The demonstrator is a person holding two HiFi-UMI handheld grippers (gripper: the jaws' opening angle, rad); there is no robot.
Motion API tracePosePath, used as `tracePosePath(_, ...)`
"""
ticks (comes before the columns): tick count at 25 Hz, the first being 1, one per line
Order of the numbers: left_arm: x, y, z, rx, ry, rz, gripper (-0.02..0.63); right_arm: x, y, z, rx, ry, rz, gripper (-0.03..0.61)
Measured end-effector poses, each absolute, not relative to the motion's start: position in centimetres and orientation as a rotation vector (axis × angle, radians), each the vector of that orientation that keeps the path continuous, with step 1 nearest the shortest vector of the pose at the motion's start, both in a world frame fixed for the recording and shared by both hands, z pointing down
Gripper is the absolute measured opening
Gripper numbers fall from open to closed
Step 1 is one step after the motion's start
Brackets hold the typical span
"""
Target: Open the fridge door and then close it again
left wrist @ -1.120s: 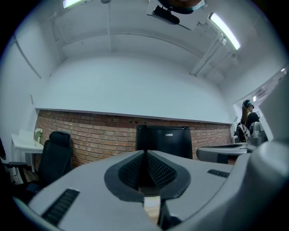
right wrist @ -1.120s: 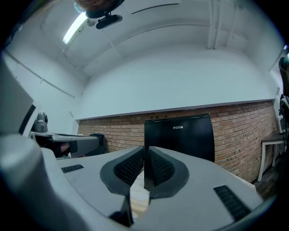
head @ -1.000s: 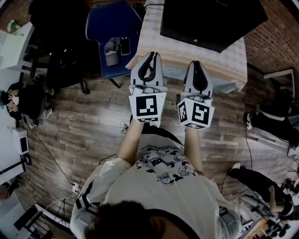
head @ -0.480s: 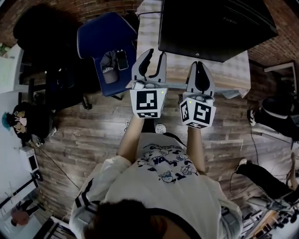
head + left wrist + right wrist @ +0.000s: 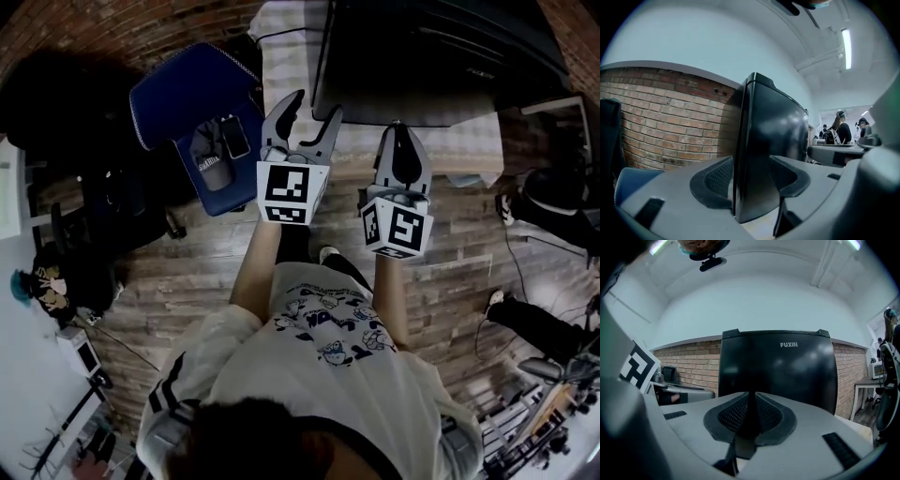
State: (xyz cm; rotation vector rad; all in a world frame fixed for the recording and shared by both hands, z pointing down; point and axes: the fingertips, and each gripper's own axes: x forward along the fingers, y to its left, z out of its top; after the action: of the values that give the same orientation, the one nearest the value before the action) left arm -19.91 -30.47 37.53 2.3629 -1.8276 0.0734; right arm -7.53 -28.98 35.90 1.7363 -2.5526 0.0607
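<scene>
The black fridge (image 5: 441,47) stands on the cloth-covered counter (image 5: 286,37), straight ahead of both claws. The head view shows mostly its top. The left claw (image 5: 307,112) has just been opening and its jaws now stand released. Its own view shows the fridge's near left vertical edge lined up in the gap, with the pads clear of it on either side. The right claw (image 5: 397,136) is clenched on nothing, and only its view meets the door face flat on. The gripper views also show a brick wall (image 5: 661,117) behind the fridge. A blue chair (image 5: 178,89) crowds the counter's left edge, and wooden floor (image 5: 187,281) lies open around the person.
</scene>
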Motion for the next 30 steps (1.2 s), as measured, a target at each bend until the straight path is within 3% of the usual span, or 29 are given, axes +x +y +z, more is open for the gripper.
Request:
tracePosePath(12, -18.8, -34.7, 40.0, 2.493, -1.582, 0.117, 0.268, -6.6, -32.0, 38.2, 1.858, -2.413, 0.124, 0.037)
tracePosePath(30, -18.3, -36.6, 40.4, 2.601, -1.476, 0.156, 0.242, -7.5, -33.0, 39.3, 1.852, -2.384, 0.153, 0.037)
